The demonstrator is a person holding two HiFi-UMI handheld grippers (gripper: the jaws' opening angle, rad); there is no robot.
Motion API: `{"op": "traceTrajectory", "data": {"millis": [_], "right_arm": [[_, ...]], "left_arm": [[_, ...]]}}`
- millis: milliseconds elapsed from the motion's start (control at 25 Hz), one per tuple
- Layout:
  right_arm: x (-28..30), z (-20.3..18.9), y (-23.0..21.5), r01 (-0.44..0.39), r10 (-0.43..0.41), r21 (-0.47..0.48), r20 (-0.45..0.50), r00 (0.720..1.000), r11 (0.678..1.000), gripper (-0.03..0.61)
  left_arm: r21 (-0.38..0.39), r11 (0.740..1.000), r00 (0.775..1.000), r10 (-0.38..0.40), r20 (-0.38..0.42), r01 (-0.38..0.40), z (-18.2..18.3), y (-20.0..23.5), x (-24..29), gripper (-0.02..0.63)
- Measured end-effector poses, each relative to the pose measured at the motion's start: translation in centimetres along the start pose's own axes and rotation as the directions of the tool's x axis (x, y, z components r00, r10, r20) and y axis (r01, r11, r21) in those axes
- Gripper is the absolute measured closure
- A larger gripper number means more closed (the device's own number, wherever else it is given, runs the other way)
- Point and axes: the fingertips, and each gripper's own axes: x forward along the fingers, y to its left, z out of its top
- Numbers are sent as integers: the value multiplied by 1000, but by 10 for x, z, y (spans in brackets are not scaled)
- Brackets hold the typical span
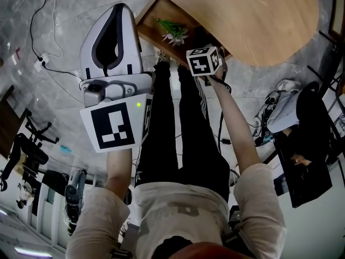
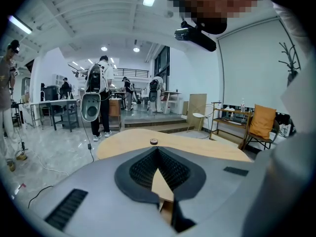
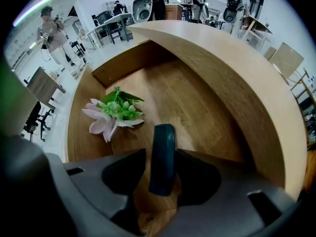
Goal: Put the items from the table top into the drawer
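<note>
Head view is looking steeply down from above the person, well off the table top (image 1: pixel 259 20) and open drawer (image 1: pixel 153 16). Left gripper view is facing level, skimming low over the table top (image 2: pixel 207 149). Right gripper view is looking down, close into the drawer (image 3: pixel 192 98). Head view and right gripper view are sharing the drawer's flower (image 3: pixel 114 113).

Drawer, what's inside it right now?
A pink and green artificial flower lies on the floor of the drawer. A dark teal object stands between the jaws of the right hand-held gripper; the floor beneath that gripper is hidden.
</note>
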Motion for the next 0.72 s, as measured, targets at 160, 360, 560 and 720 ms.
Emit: {"op": "traceTrajectory", "data": {"millis": [160,360,560,720], "right_arm": [[-13,6,2,7,-7,12,27,1000,1000,395],[-81,63,9,17,-15,-6,277,961,1000,574],[-187,153,10,-54,2,73,575,818,996,574],[-256,199,4,-83,3,76,715,699,994,574]], "left_arm": [[-5,1000,1000,11,8,-11,5,5,-2,606],[-24,1000,999,9,36,-9,19,5,-8,606],[-44,999,997,24,67,-21,36,10,-9,606],[-48,999,995,29,91,-25,47,14,-11,606]]}}
